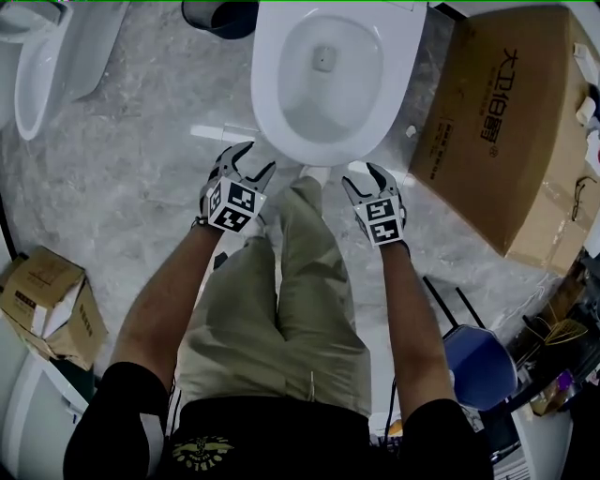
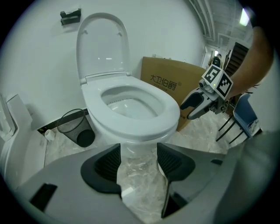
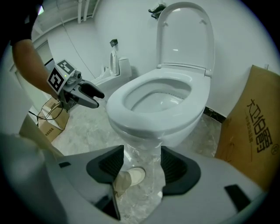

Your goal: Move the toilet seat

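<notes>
The white toilet seat [image 1: 272, 89] lies down on the bowl, and its lid [image 2: 103, 48] stands upright against the wall. My left gripper [image 1: 255, 161] hovers open just in front of the bowl's left front rim. My right gripper [image 1: 366, 173] is open at the right front rim. In the left gripper view the seat [image 2: 168, 118] sits just beyond my open left gripper [image 2: 138, 159], with only floor between the pads. The right gripper view shows the seat [image 3: 131, 116] above my open right gripper [image 3: 142, 164]. Neither gripper touches the seat.
A large cardboard box [image 1: 506, 122] stands right of the toilet. A black mesh bin [image 1: 220, 17] sits behind it on the left. Another white fixture [image 1: 47, 66] is at far left, a small box [image 1: 47, 300] near my left side, and a blue chair [image 1: 478, 361] at right. My leg and shoe [image 3: 131, 177] are below the bowl.
</notes>
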Action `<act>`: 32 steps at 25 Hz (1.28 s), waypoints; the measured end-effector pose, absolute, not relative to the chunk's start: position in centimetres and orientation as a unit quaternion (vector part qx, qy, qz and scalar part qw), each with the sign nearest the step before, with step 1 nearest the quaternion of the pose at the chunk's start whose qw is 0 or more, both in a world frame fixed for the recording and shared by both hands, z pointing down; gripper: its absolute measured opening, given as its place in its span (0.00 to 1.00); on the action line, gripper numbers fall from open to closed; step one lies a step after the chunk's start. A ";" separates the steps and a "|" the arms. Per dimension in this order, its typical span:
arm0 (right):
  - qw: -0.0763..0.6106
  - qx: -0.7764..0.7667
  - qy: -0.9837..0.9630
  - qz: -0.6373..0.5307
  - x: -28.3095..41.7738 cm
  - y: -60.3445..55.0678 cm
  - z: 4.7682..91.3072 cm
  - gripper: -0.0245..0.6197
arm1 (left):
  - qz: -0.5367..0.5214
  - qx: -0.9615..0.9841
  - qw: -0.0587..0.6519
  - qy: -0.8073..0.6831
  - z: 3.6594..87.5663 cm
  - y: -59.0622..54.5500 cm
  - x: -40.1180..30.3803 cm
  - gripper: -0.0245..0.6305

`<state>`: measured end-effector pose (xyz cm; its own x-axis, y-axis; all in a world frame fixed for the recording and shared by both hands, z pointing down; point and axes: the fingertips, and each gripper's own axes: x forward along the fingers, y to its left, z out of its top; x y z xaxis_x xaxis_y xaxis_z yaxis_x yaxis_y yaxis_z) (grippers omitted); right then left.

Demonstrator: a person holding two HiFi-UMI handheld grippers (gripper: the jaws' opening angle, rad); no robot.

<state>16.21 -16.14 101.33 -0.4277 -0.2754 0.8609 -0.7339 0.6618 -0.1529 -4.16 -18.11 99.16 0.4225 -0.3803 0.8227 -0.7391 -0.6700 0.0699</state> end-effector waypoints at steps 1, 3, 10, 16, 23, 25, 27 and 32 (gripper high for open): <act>0.434 0.311 -0.803 0.263 16.1 -16.2 101.7 0.45 | 0.414 0.815 0.218 -0.342 99.6 -18.1 -4.2 0.43; 0.432 0.309 -0.807 0.260 15.7 -16.5 102.1 0.45 | 0.416 0.813 0.220 -0.342 100.4 -18.3 -4.3 0.43; 0.416 0.334 -0.801 0.272 15.2 -18.2 102.5 0.45 | 0.416 0.814 0.228 -0.335 101.8 -18.5 -4.0 0.43; 0.384 0.350 -0.796 0.312 15.0 -18.6 101.9 0.45 | 0.425 0.814 0.226 -0.325 102.2 -18.4 -3.8 0.43; 0.378 0.342 -0.795 0.328 15.0 -18.5 100.6 0.45 | 0.427 0.817 0.221 -0.318 101.6 -18.7 -3.0 0.43; 0.379 0.338 -0.795 0.332 14.9 -18.5 100.1 0.45 | 0.420 0.821 0.221 -0.318 101.0 -19.1 -2.7 0.43; 0.377 0.336 -0.795 0.337 14.8 -18.5 99.6 0.45 | 0.414 0.822 0.223 -0.322 100.4 -19.5 -2.4 0.43; 0.369 0.332 -0.795 0.348 15.0 -18.6 98.0 0.45 | 0.418 0.817 0.222 -0.330 99.2 -19.9 -2.1 0.43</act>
